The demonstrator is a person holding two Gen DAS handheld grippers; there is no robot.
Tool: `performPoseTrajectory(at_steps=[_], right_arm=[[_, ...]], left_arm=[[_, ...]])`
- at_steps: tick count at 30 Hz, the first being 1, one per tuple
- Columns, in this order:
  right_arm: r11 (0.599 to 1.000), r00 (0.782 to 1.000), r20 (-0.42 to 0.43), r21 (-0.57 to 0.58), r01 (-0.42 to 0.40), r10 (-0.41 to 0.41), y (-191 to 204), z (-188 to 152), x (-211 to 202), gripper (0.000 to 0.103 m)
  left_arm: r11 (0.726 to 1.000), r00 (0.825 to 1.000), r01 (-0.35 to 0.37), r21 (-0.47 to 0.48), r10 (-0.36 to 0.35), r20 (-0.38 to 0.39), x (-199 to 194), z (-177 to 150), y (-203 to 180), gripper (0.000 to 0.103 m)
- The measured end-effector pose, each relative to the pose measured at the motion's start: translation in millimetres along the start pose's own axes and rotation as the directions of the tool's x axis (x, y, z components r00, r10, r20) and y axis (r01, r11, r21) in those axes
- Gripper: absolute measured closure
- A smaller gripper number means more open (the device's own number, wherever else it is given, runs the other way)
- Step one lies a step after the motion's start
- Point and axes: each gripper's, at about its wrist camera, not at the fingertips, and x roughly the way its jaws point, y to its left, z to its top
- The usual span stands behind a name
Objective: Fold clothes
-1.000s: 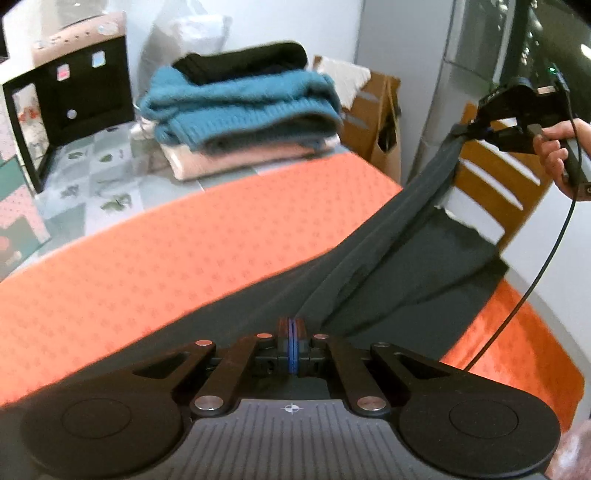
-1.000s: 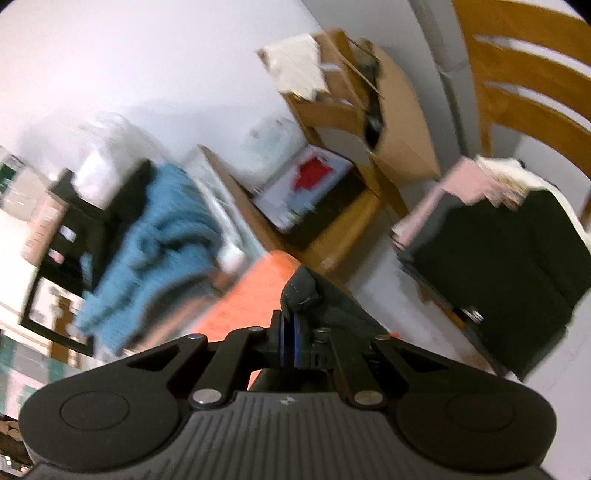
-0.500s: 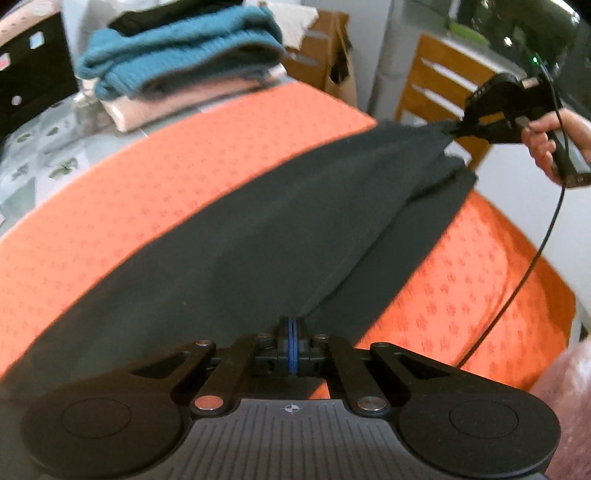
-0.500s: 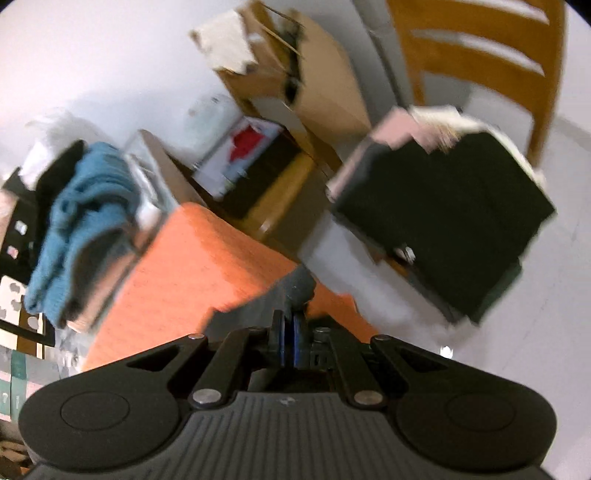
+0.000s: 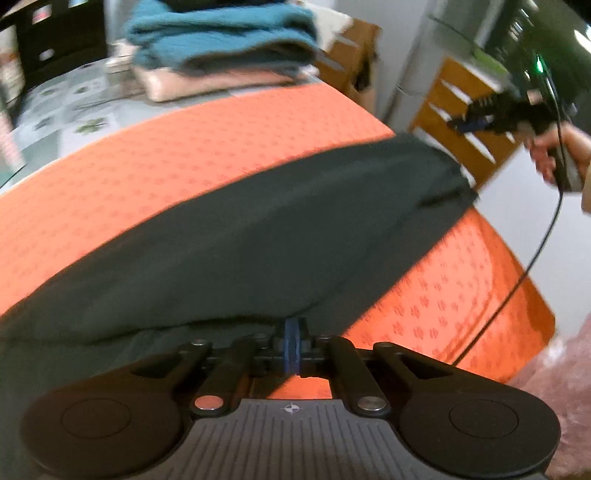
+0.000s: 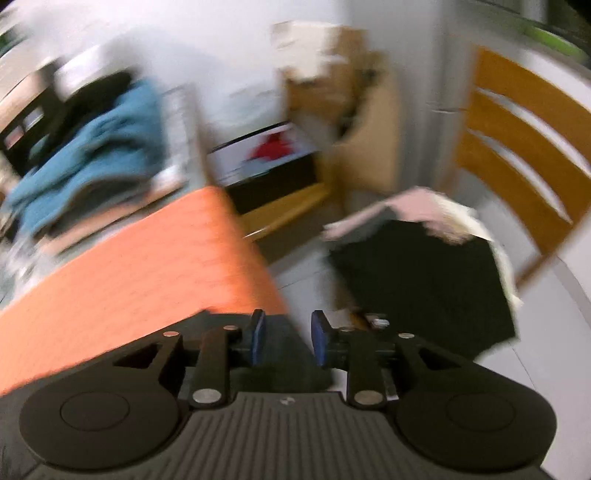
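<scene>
A dark grey garment (image 5: 236, 236) lies spread flat across the orange table cover (image 5: 177, 147). My left gripper (image 5: 291, 341) is shut on the garment's near edge. My right gripper (image 6: 287, 338) is open, its blue pads apart, just above the garment's far end (image 6: 273, 354) at the table's right edge. In the left wrist view the right gripper (image 5: 476, 120) is in the air past that end, apart from the cloth.
A stack of folded clothes with a teal sweater (image 5: 221, 33) on top sits at the table's far side. A wooden chair (image 6: 524, 140) holding dark and pink clothes (image 6: 424, 266) stands to the right, with a cardboard box (image 6: 362, 122) behind.
The garment came down from being stretched in the air and now lies flat. My right gripper opened, let go of the garment's end and drew away from it.
</scene>
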Motion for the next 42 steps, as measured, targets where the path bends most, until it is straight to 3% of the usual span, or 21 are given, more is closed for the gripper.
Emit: performPoseTrajectory(at_steps=[5, 9, 10, 11, 14, 19, 26, 31, 35, 37, 40, 42], right_arm=[[0.997, 0.997, -0.057, -0.061, -0.054, 0.050, 20.9, 3.1, 25.0, 0.071], [0.989, 0.991, -0.105, -0.107, -0.099, 0.088, 37.6, 5.5, 45.0, 0.068], [0.987, 0.988, -0.117, -0.118, -0.111, 0.097, 41.8, 6.2, 50.0, 0.074], [0.984, 0.986, -0.129, -0.129, -0.122, 0.105, 46.0, 6.8, 55.0, 0.091], [0.978, 0.981, -0.145, -0.146, -0.151, 0.130, 54.3, 8.5, 62.7, 0.095], [0.984, 0.989, -0.074, -0.114, -0.136, 0.128, 47.7, 15.0, 46.1, 0.099], [0.981, 0.997, -0.072, -0.188, -0.046, 0.033, 57.5, 12.7, 57.3, 0.101], [0.982, 0.998, -0.038, -0.186, 0.034, -0.042, 57.1, 16.0, 56.3, 0.102], [0.985, 1.000, -0.015, -0.175, 0.009, -0.011, 56.5, 20.3, 34.4, 0.100], [0.986, 1.000, -0.005, -0.164, -0.026, 0.026, 59.9, 19.9, 21.2, 0.096], [0.985, 0.996, 0.003, -0.149, -0.087, 0.088, 68.7, 14.4, 4.0, 0.072], [0.980, 0.992, 0.001, -0.156, -0.121, 0.122, 78.0, 5.9, -3.5, 0.069]], left_arm=[[0.980, 0.998, -0.059, -0.190, 0.065, 0.026, -14.9, 0.3, 38.5, 0.089], [0.922, 0.992, -0.106, -0.373, 0.126, 0.030, -25.3, -7.7, 73.6, 0.087], [0.904, 0.989, -0.120, -0.410, 0.144, 0.029, -28.6, -10.5, 81.6, 0.087], [0.888, 0.986, -0.135, -0.440, 0.164, 0.028, -32.2, -13.2, 88.9, 0.087], [0.834, 0.974, -0.181, -0.521, 0.225, 0.023, -43.0, -21.3, 110.0, 0.085], [0.785, 0.955, -0.220, -0.580, 0.293, 0.035, -52.1, -24.7, 136.8, 0.078], [0.791, 0.947, -0.242, -0.562, 0.318, 0.039, -36.4, -7.4, 153.2, 0.075], [0.836, 0.955, -0.214, -0.505, 0.287, 0.070, -26.1, 5.8, 146.2, 0.072], [0.866, 0.961, -0.207, -0.455, 0.267, 0.071, -10.2, 13.1, 138.1, 0.070], [0.865, 0.964, -0.216, -0.452, 0.263, 0.043, 1.5, 11.7, 140.4, 0.069], [0.863, 0.964, -0.216, -0.457, 0.262, 0.040, 11.8, 8.3, 144.6, 0.068], [0.862, 0.965, -0.209, -0.462, 0.258, 0.044, 11.6, 8.8, 146.8, 0.068]])
